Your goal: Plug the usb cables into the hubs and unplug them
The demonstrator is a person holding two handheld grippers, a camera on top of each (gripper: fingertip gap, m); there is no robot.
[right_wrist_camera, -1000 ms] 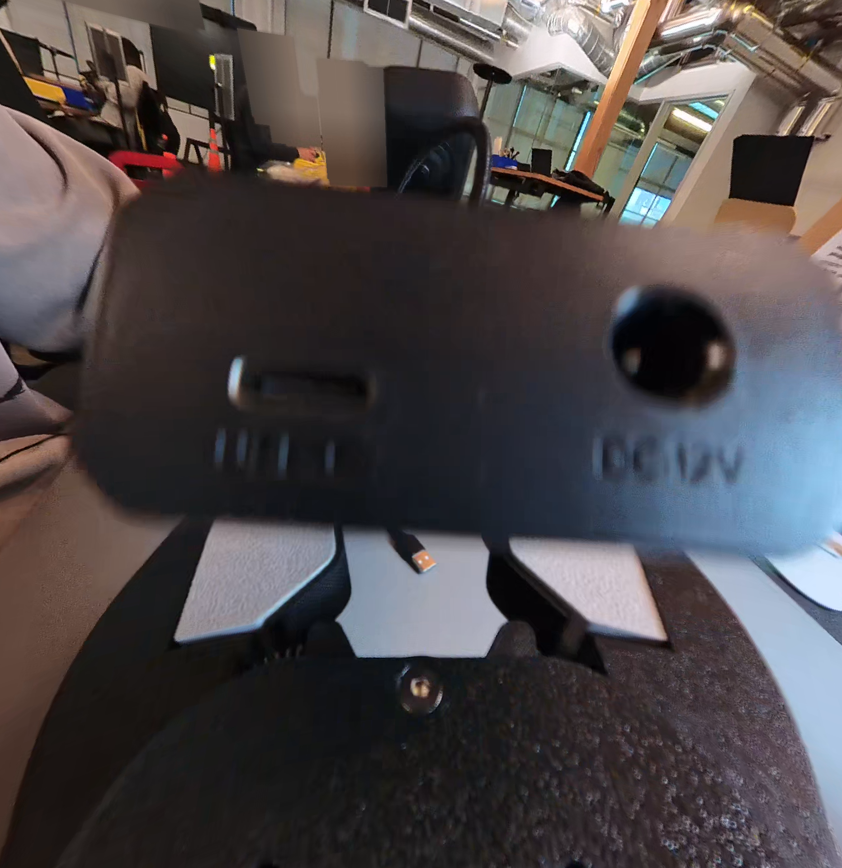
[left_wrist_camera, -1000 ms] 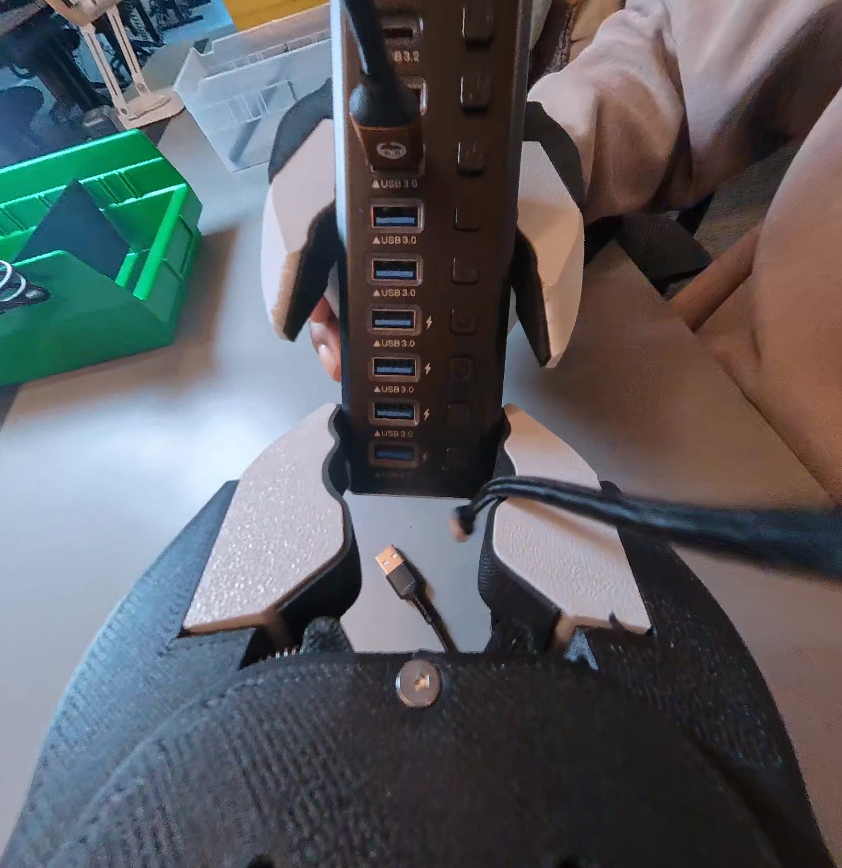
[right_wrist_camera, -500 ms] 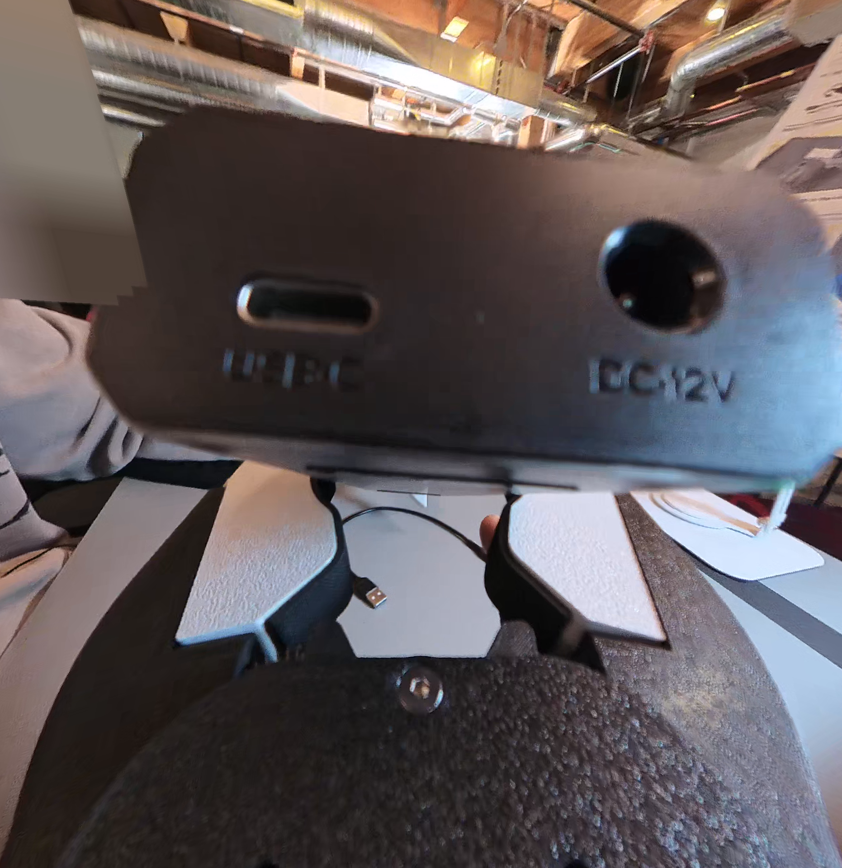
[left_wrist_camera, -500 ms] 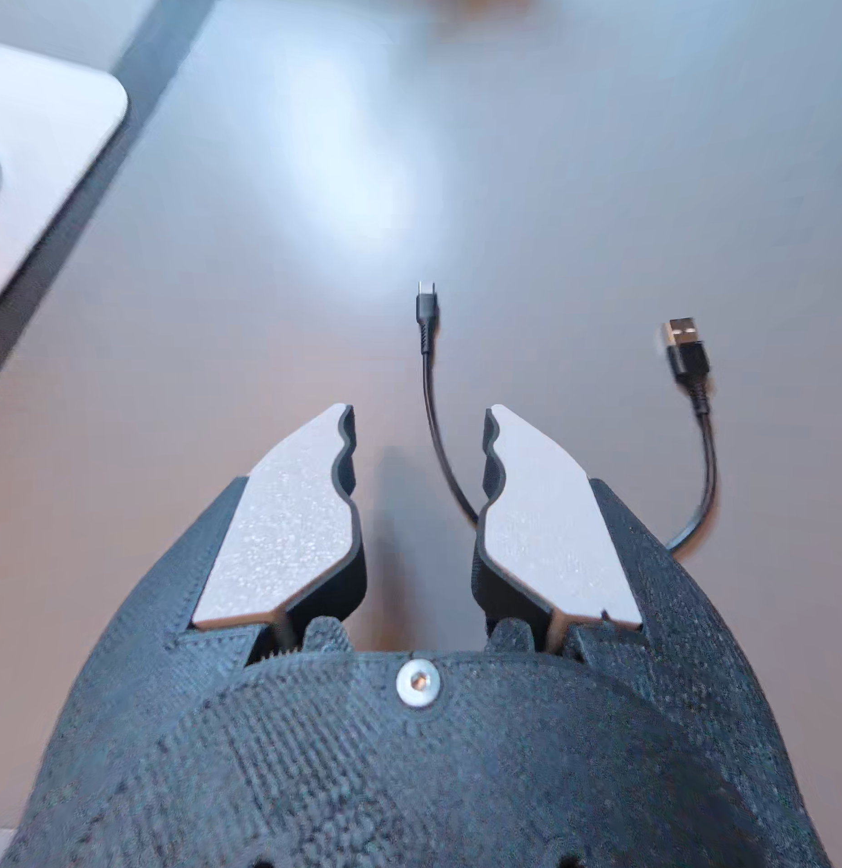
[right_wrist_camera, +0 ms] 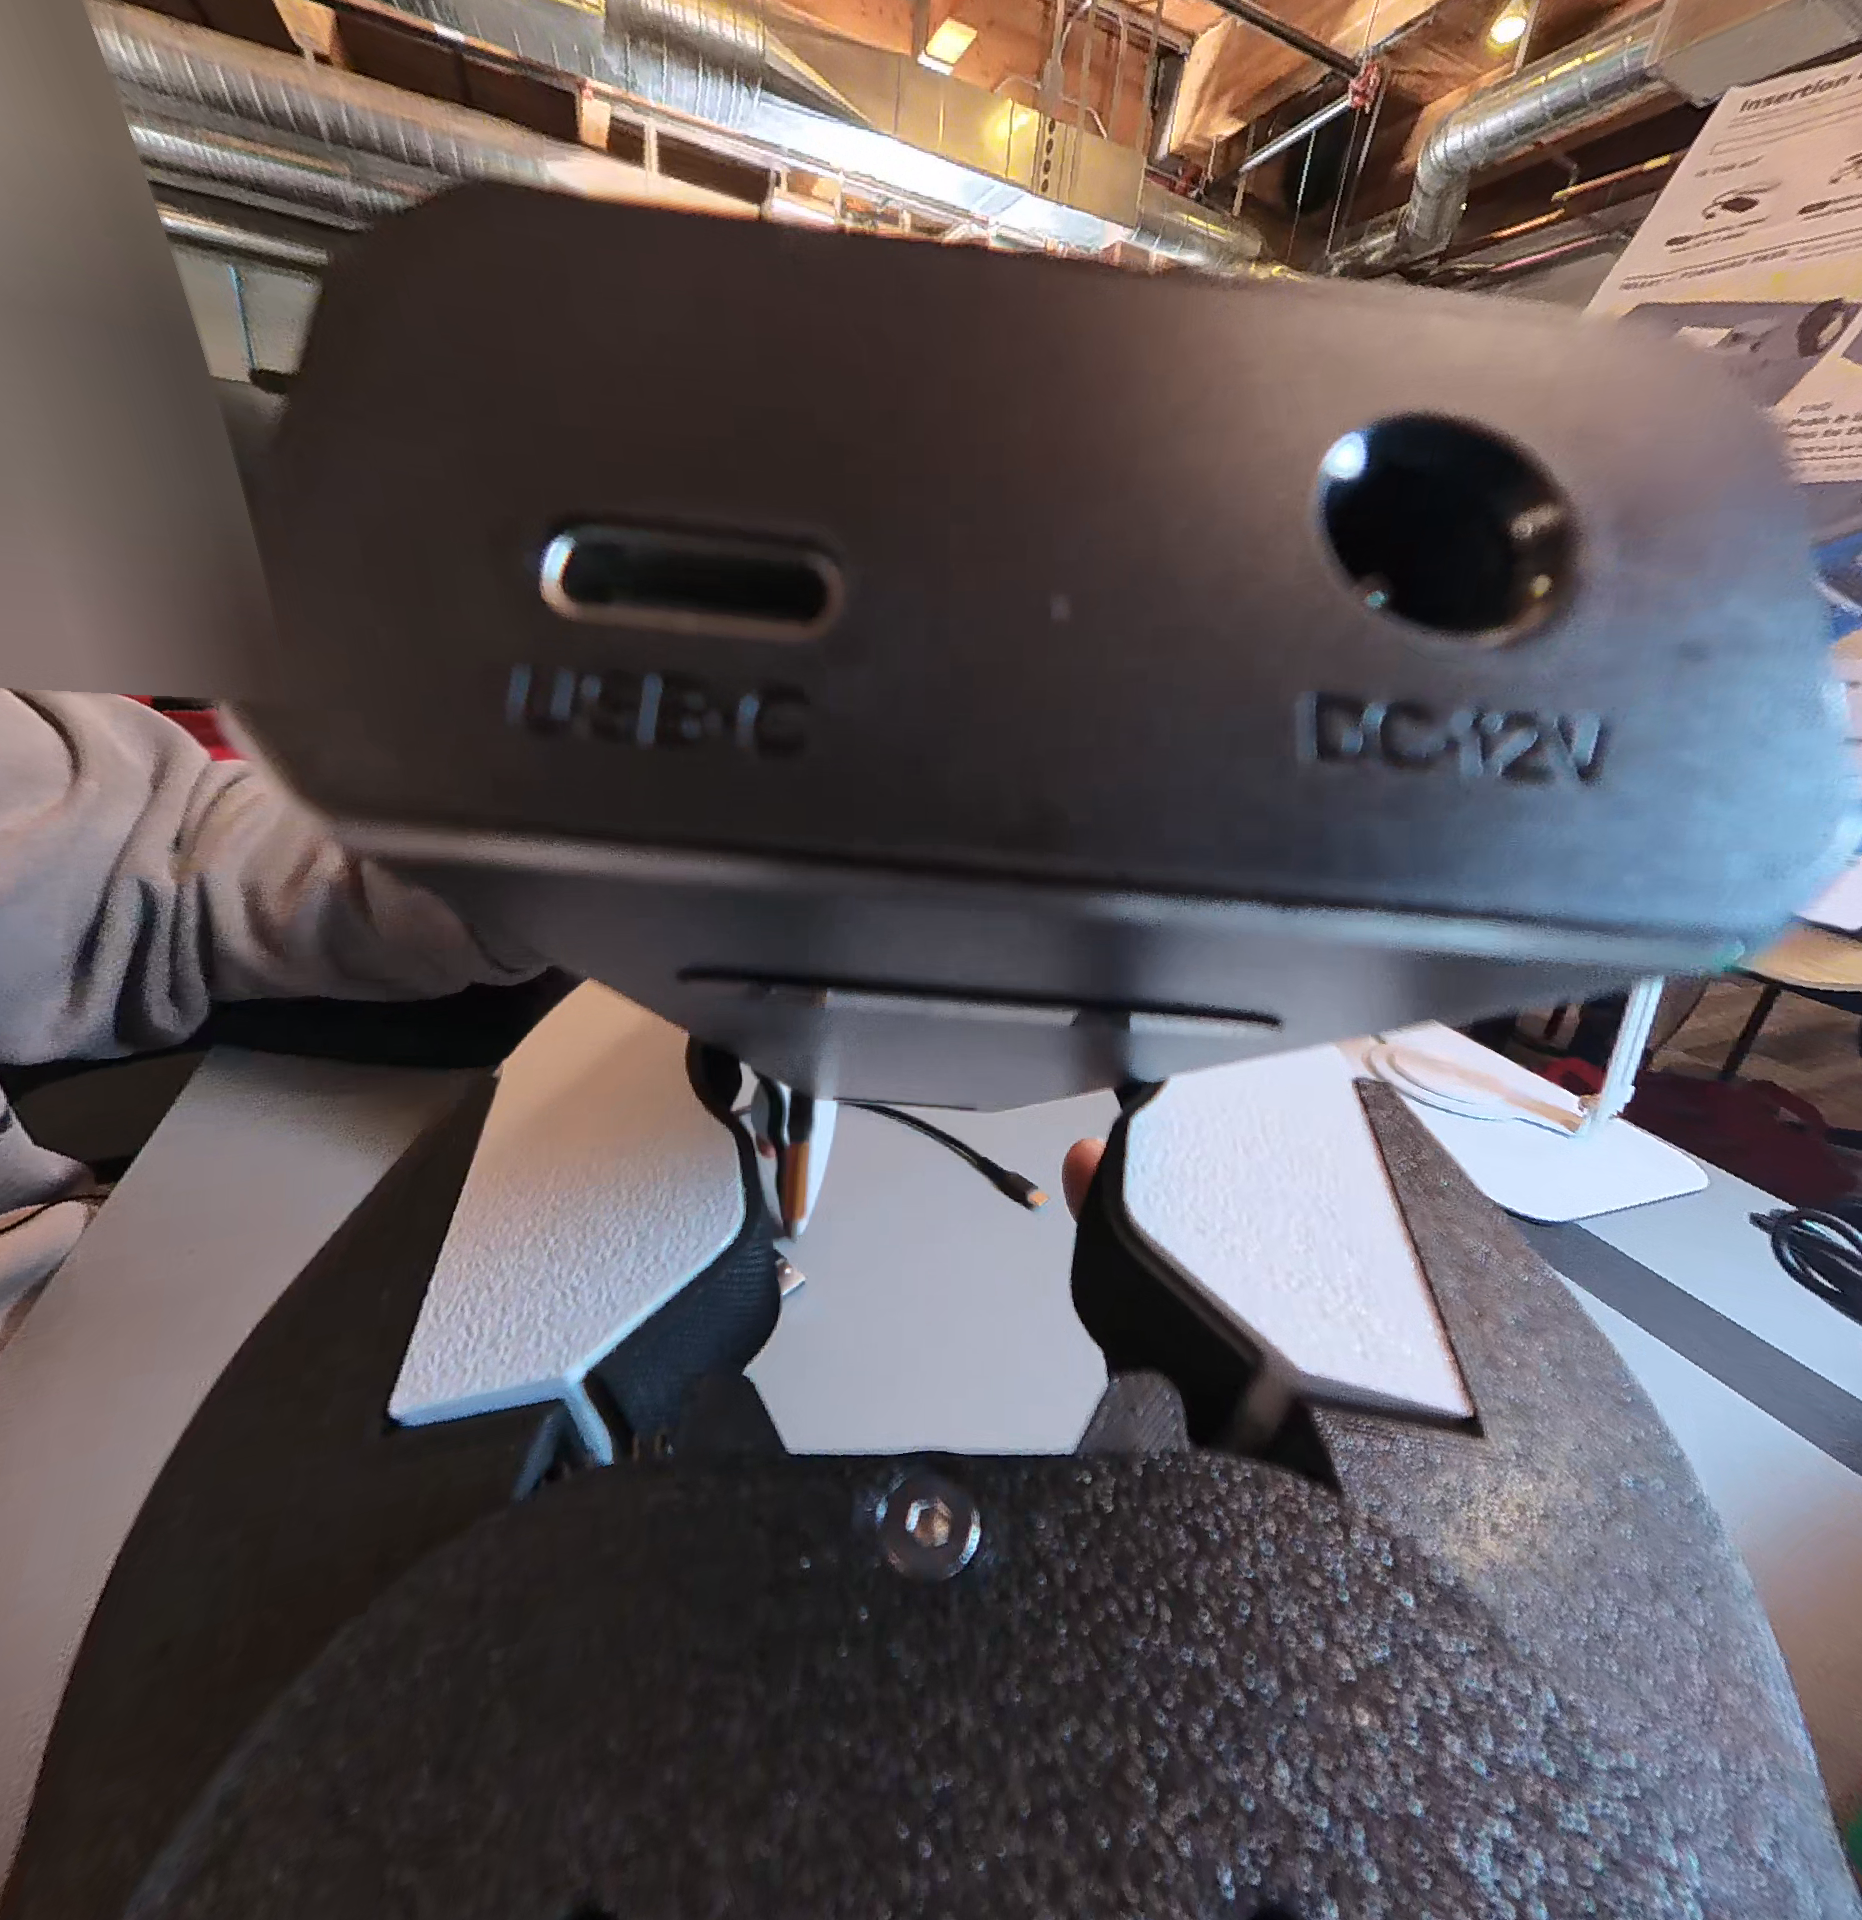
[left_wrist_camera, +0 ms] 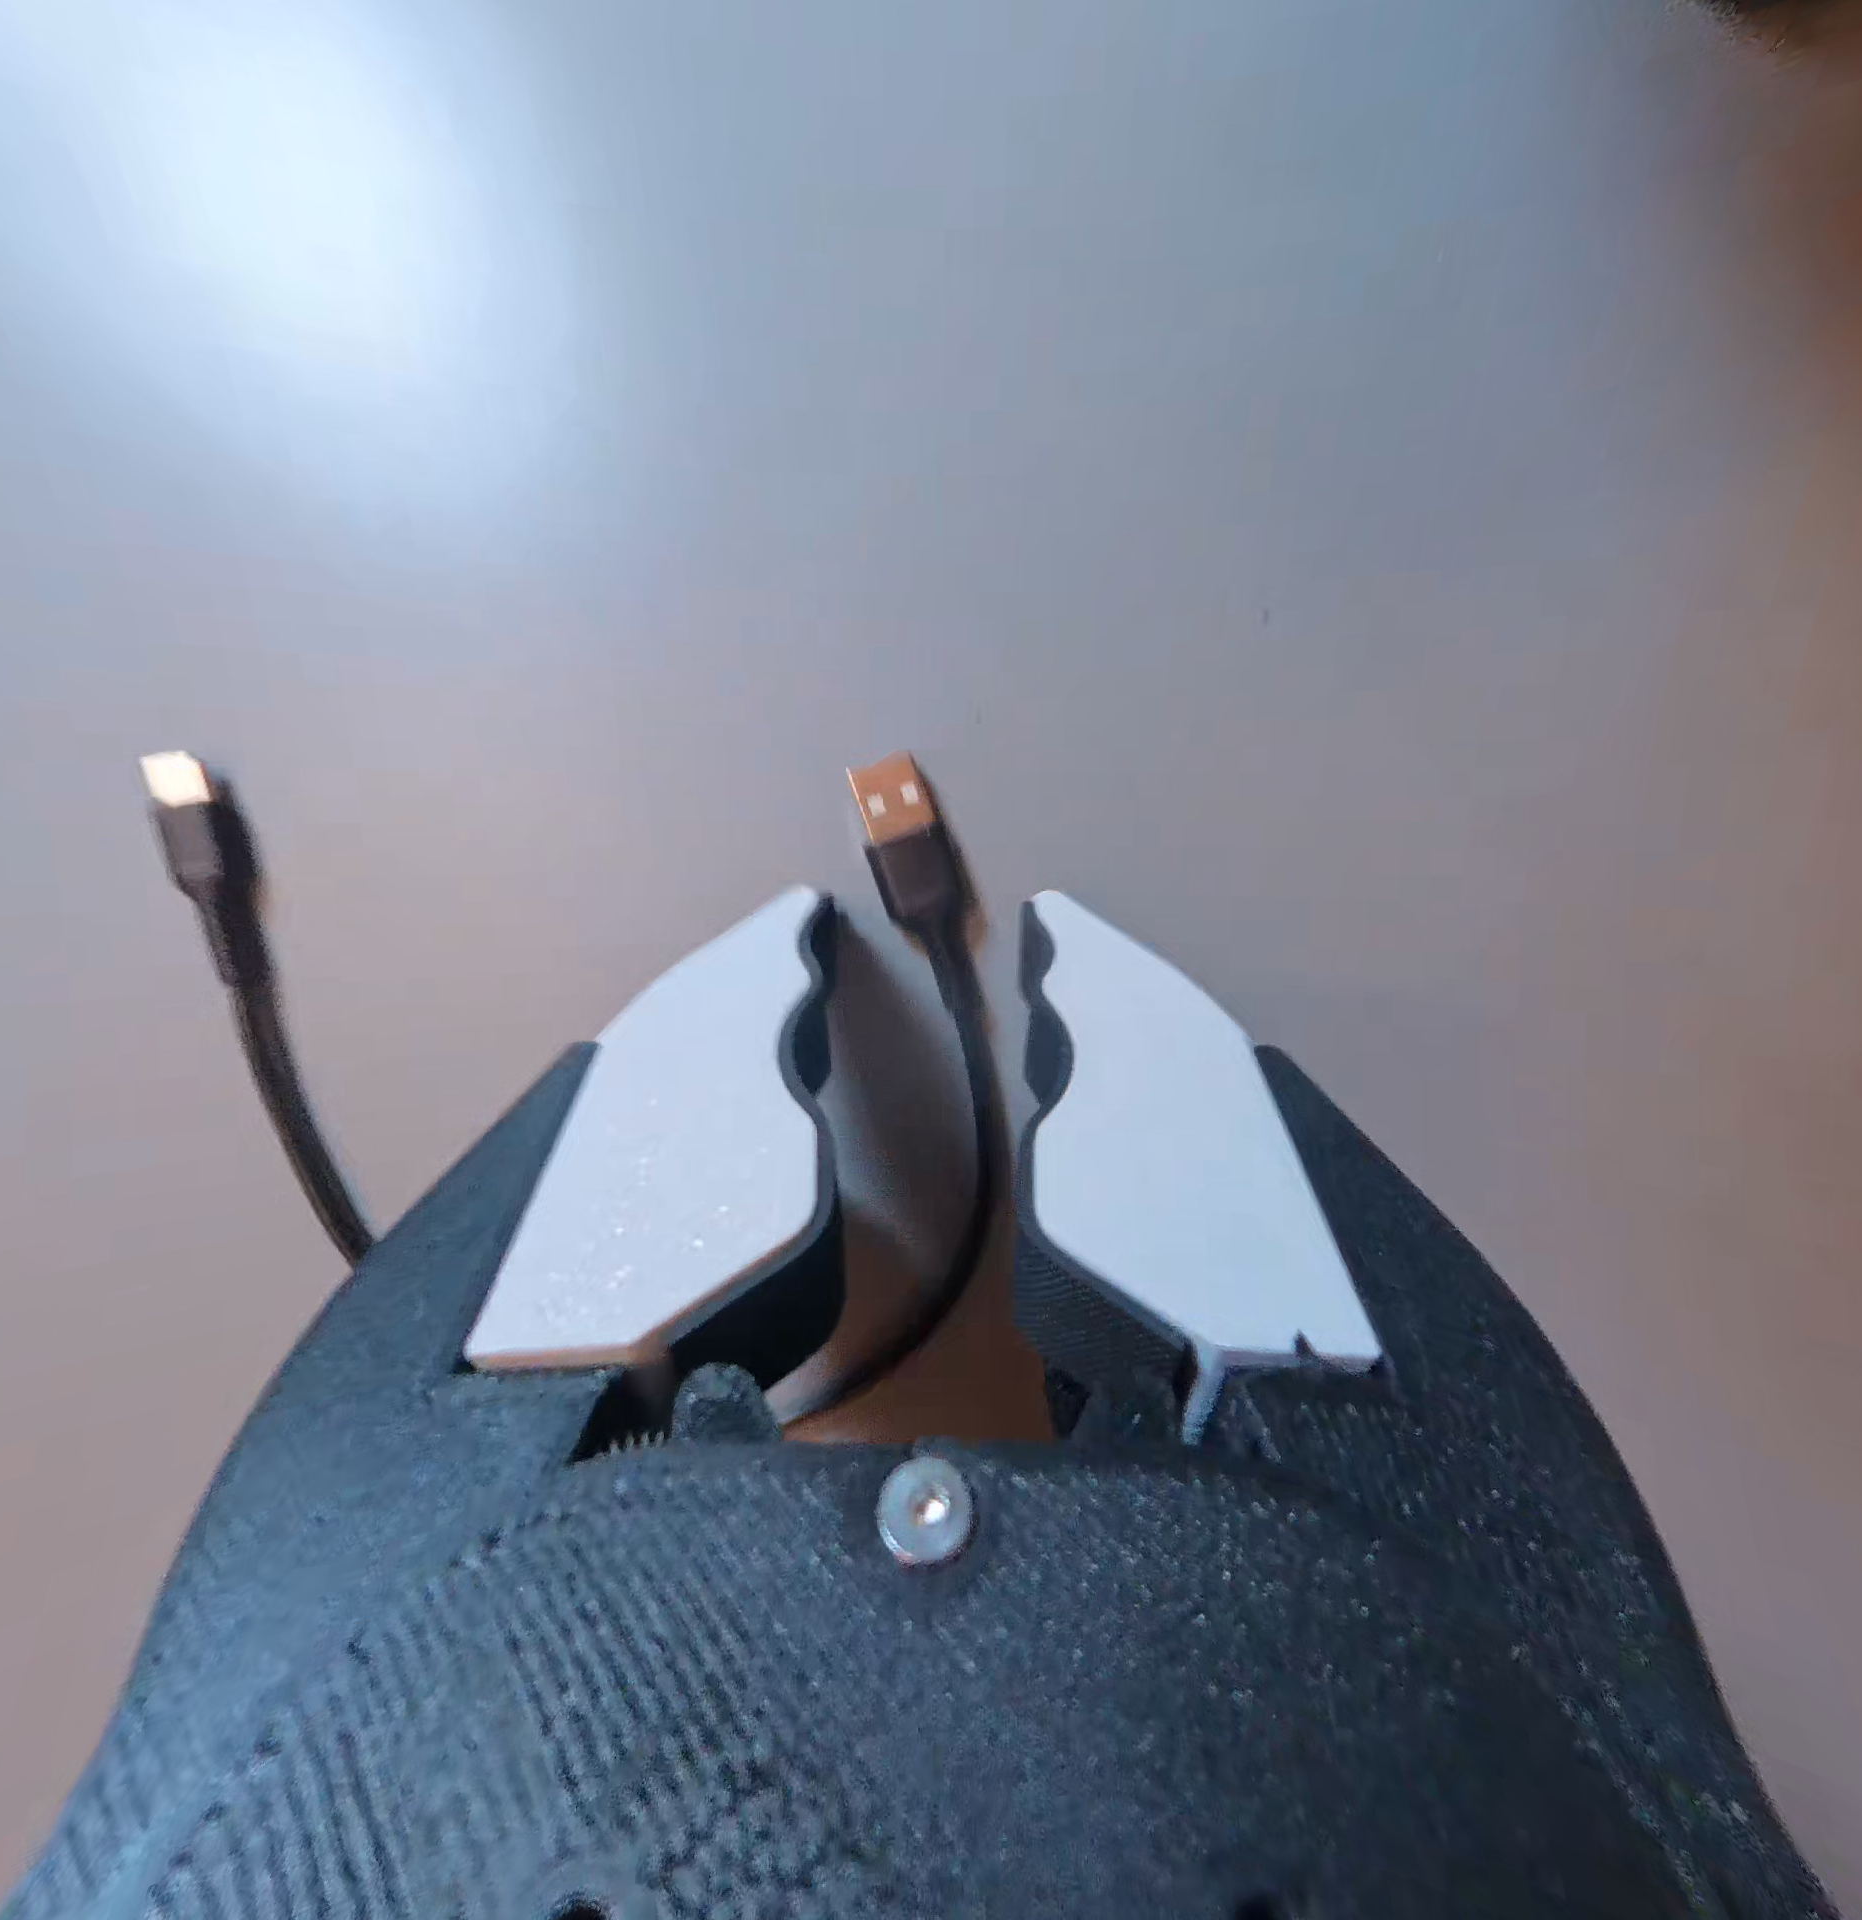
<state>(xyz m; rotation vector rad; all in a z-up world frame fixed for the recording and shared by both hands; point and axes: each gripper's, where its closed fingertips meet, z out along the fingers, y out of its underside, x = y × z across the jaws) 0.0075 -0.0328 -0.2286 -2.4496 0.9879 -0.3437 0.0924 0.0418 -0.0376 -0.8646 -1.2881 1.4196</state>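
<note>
In the left wrist view my left gripper (left_wrist_camera: pixel 927 914) is low over the grey table (left_wrist_camera: pixel 906 416). Its jaws stand apart around a black USB cable (left_wrist_camera: pixel 963 1060) lying on the table. A gap shows on each side, so the pads do not touch it. The cable's USB-A plug (left_wrist_camera: pixel 896 816) points away just past the fingertips. Its small plug (left_wrist_camera: pixel 179 790) lies to the left. My right gripper (right_wrist_camera: pixel 927 1070) is shut on the dark USB hub (right_wrist_camera: pixel 1010 623) and holds it above the table. The hub's end face, with two sockets, fills the right wrist view and hides the fingertips.
In the right wrist view a grey sleeve (right_wrist_camera: pixel 127 831) is at the left. A white stand base (right_wrist_camera: pixel 1529 1164) and a coil of black cables (right_wrist_camera: pixel 1831 1257) lie on the table at the right. A thin cable end (right_wrist_camera: pixel 1026 1200) lies below the hub.
My left gripper let go of the hub, dropped to the table and moved over the USB-A end of the cable while its jaws narrowed. The right gripper tilted the hub upward.
</note>
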